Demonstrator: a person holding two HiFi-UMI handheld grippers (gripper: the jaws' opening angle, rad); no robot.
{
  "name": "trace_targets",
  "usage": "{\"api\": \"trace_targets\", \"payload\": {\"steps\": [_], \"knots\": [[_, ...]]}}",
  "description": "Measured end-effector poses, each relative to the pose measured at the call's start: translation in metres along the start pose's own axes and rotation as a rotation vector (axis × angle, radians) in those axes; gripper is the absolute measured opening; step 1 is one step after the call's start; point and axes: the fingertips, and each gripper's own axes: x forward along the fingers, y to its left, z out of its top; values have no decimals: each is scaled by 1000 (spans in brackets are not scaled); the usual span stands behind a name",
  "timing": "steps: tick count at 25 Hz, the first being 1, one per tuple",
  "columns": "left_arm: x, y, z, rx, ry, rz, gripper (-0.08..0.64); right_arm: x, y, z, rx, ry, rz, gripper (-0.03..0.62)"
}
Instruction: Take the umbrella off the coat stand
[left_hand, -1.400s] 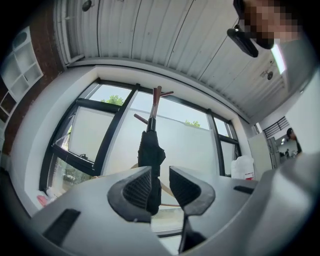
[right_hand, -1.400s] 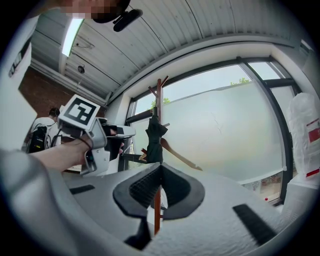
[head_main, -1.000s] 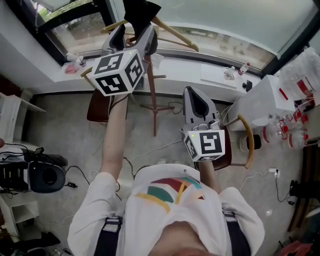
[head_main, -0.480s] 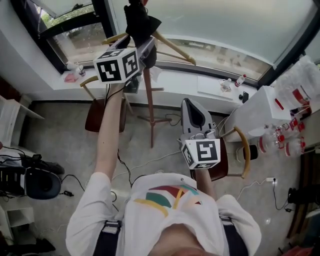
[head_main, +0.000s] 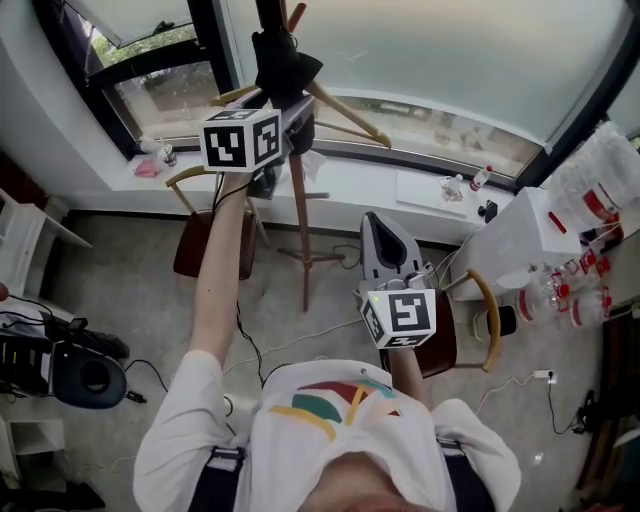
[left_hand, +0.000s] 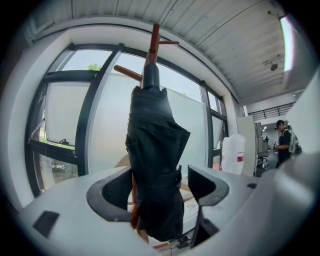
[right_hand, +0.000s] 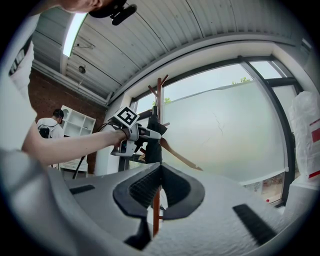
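Up on the coat stand (head_main: 300, 215) by the window, the black umbrella (left_hand: 152, 150) hangs between our left gripper's (left_hand: 159, 189) fingers, which have just been opening wide. Our right gripper's (right_hand: 159, 186) fingers are pressed together, holding nothing.

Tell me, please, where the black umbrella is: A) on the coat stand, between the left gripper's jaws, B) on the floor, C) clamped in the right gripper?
A: the umbrella hangs on the coat stand, and the left gripper has it between jaws that have just been opening and stand apart.
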Motion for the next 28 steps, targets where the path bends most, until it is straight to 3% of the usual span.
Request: {"api": "trace_targets", "payload": {"steps": [7, 17, 28], "knots": [[2, 1, -15, 15, 53, 18, 310, -8, -5, -1, 1, -1, -28, 0], [-1, 2, -15, 14, 7, 27, 255, -13, -4, -7, 11, 4, -34, 0], [-5, 2, -14, -16, 17, 31, 224, -15, -7, -4, 1, 8, -32, 0]]}}
